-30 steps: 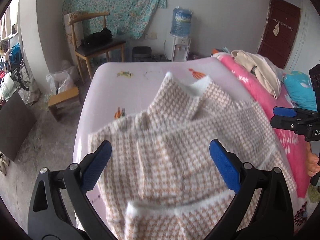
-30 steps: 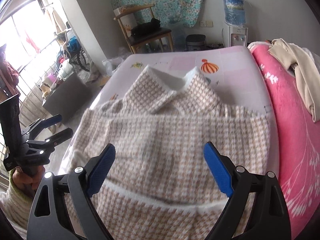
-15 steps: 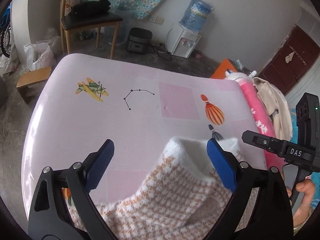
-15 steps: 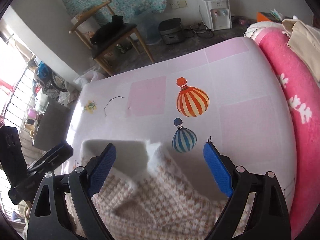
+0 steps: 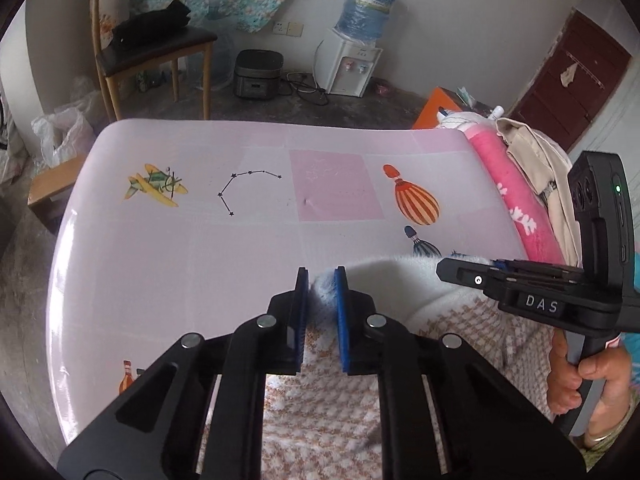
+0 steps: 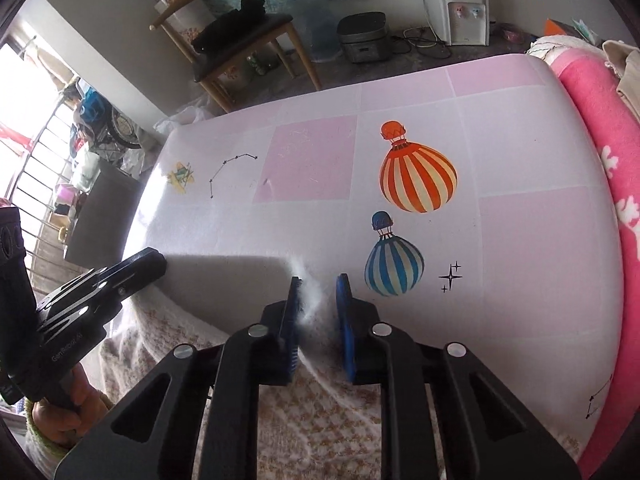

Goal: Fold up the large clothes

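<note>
Pink bedsheet [image 5: 240, 264] with balloon prints carries the checked sweater [image 5: 320, 420], lying at its near edge. Left gripper [image 5: 322, 296] and right gripper [image 6: 316, 300] each pinch a corner of the white collar. Likely the collar-end fold is starting; next, both should lift evenly and carry it toward the hem.

Black left tool [image 5: 322, 276] and right tool [image 6: 318, 284], blue pads, silver screws.

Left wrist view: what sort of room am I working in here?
Most likely a lived-in room of a home, with a bed as the work surface. A water dispenser, a wooden chair and a rice cooker stand on the bare floor beyond the printed pink sheet.
</note>
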